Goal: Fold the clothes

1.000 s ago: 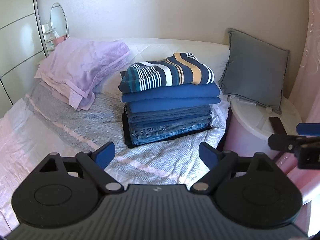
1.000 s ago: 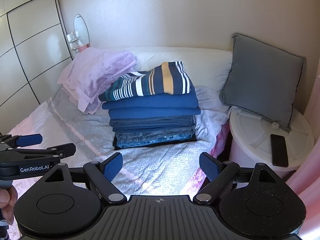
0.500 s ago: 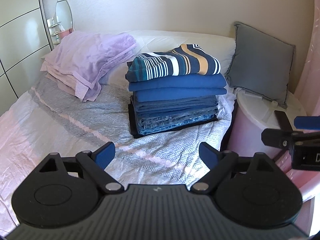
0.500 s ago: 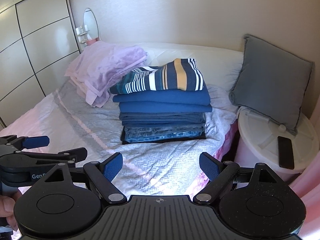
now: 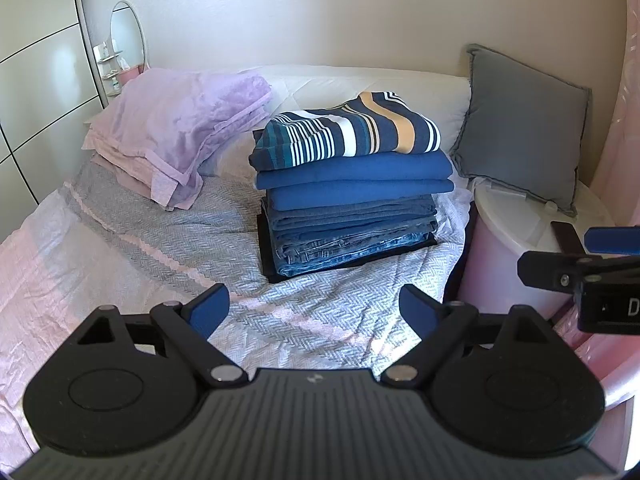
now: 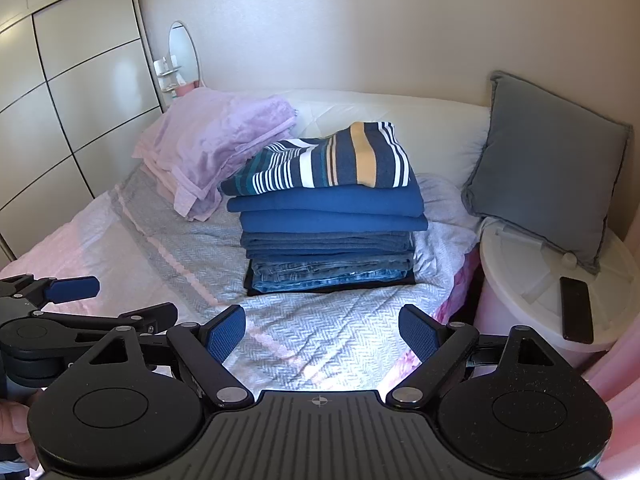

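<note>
We hold the left gripper (image 5: 314, 310) and right gripper (image 6: 322, 330) wide apart, empty, above the herringbone bedspread (image 5: 160, 248); the stack of folded clothes (image 6: 326, 216) sits beside a grey cushion (image 6: 548, 168).

- One stack of folded clothes (image 5: 348, 196) is seen at the centre of the frame, one striped garment (image 5: 352, 130) on top.
- One heap of lilac bedding (image 5: 180, 128) is counted, upper left.
- One grey cushion (image 5: 524, 120) and one phone (image 6: 576, 309) are counted, right.
- One mirror (image 6: 183, 54) is noted, upper left.
</note>
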Available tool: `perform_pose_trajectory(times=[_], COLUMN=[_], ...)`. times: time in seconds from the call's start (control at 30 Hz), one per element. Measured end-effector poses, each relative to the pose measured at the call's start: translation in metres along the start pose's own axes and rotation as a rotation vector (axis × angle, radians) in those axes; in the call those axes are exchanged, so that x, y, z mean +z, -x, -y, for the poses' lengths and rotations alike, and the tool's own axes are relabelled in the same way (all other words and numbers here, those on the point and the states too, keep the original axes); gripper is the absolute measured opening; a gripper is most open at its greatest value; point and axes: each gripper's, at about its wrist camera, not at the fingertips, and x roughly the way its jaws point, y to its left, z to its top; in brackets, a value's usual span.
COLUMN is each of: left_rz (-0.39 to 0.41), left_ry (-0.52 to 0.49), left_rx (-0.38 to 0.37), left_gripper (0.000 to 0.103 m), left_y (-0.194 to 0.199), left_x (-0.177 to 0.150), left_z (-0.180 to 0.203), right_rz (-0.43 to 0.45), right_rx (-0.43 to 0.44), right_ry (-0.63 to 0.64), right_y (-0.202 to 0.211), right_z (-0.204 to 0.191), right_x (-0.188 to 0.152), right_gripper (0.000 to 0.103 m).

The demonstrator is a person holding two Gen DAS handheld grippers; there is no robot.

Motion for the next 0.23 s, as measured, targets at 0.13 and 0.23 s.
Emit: perform_pose_trajectory(times=[0.13,0.23], left_rz=[0.001,0.024], left_ry=[-0.007,-0.018], left_rx=[0.000,-0.001], left_gripper=[0.091,0.094], left_y=[-0.0028,-0.0013], left_x=[0.0030,0.0034], left_z=[0.0052,0.0100], right_rz=[-0.001,0.003], right_rx=[0.001,-0.001], right_ry=[0.000,0.000], right_y=[0.0011,0.0024], right_z=[0.0025,0.0065], right_x=[-0.0006,-0.0006], right_gripper=[0.087,0.087])
